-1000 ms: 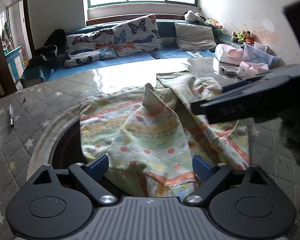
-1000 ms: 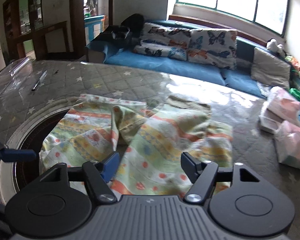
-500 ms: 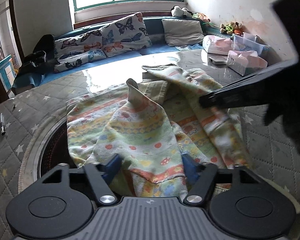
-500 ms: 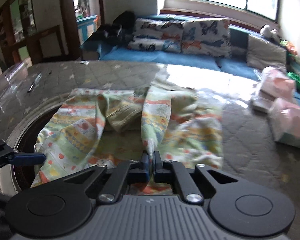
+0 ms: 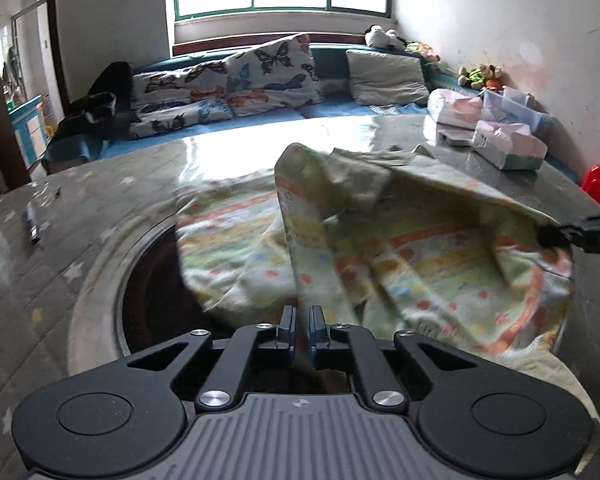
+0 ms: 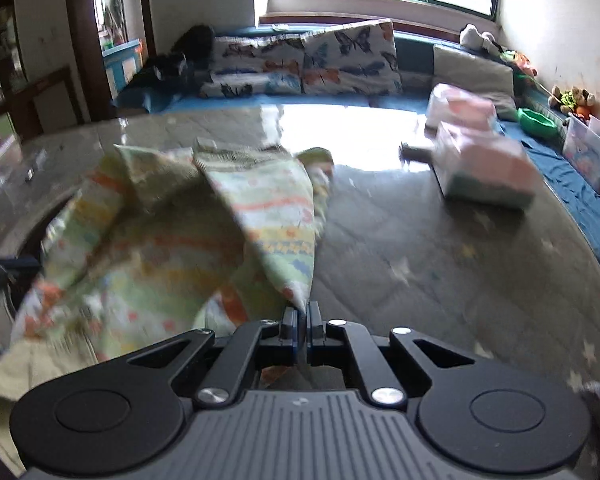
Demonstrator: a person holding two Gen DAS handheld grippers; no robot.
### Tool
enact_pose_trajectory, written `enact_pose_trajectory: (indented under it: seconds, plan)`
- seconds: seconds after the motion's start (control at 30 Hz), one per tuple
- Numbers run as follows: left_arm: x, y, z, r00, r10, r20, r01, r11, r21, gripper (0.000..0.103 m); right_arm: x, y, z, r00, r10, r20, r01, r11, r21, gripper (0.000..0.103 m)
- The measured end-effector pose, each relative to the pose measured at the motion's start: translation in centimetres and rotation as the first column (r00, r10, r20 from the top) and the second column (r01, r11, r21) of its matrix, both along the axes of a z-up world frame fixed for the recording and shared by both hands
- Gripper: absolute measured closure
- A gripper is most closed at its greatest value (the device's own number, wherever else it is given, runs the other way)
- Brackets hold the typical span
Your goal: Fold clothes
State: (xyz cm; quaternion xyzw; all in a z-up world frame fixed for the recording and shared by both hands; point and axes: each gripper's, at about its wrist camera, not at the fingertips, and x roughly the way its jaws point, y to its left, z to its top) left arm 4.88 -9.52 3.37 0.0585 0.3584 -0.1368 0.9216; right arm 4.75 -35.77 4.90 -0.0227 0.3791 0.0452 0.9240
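Observation:
A pale green garment (image 5: pixel 412 248) with orange, yellow and blue printed bands is lifted off the grey quilted table (image 5: pixel 60 264), stretched between both grippers. My left gripper (image 5: pixel 301 322) is shut on its near hem. In the right wrist view the same garment (image 6: pixel 172 240) hangs to the left, and my right gripper (image 6: pixel 301 320) is shut on a corner of it. The right gripper's fingers (image 5: pixel 580 234) reach into the left wrist view from the right edge, pinching the cloth. Part of the left gripper (image 6: pixel 4 268) shows at the left edge of the right wrist view.
A round dark recess (image 5: pixel 156 292) lies in the table under the garment. Pink and white packages (image 6: pixel 484 168) stand at the table's far right. A blue couch with butterfly pillows (image 5: pixel 228 80) runs along the window wall. A small dark object (image 5: pixel 32 224) lies far left.
Both grippers went from open to shut on the garment's near edge, the right first. They have since lifted it and pulled it apart, so the cloth hangs in the air between them.

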Motion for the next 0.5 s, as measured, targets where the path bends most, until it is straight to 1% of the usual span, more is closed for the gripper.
enact_pose_trajectory:
  seconds: [0.1,0.17,0.2,0.23,0.3,0.37,0.43,0.5]
  plan:
    - [0.0,0.7,0.1,1.000,0.005,-0.030,-0.005,1.000,-0.010,0.094,-0.7,-0.4,-0.3,1.000,-0.005,-0.011,0.005,1.000,-0.021,0.093]
    - [0.1,0.9,0.4,0.999,0.009,-0.032,-0.010,1.000,-0.021,0.090,-1.2,-0.7,-0.6,1.000,-0.009,-0.018,0.008,0.999,-0.036,0.078]
    - [0.4,0.8,0.6,1.000,0.011,-0.029,-0.012,1.000,-0.028,0.080,-1.4,-0.9,-0.7,1.000,-0.011,-0.022,0.010,0.999,-0.043,0.076]
    - [0.6,0.7,0.9,1.000,0.014,-0.026,-0.014,0.999,-0.036,0.066,-1.4,-0.7,-0.4,1.000,-0.007,-0.009,0.007,0.999,-0.054,0.073]
    - [1.3,0.4,1.4,0.999,0.030,-0.018,-0.031,0.998,-0.056,0.051,-1.0,-0.2,0.1,1.000,0.006,0.014,-0.005,0.998,-0.065,0.070]
    - [2.6,0.1,1.9,0.999,0.042,-0.001,-0.042,0.996,-0.076,0.051,-0.2,0.2,0.5,0.999,0.022,0.034,-0.019,0.997,-0.074,0.067]
    - [4.1,-0.2,2.2,0.998,0.062,0.004,-0.061,0.994,-0.086,0.046,1.0,1.1,0.5,0.998,0.044,0.042,-0.040,0.995,-0.095,0.064]
    - [5.9,-0.5,2.3,0.996,0.085,0.005,-0.084,0.992,-0.090,0.046,2.2,1.9,0.4,0.997,0.065,0.046,-0.059,0.991,-0.119,0.063]
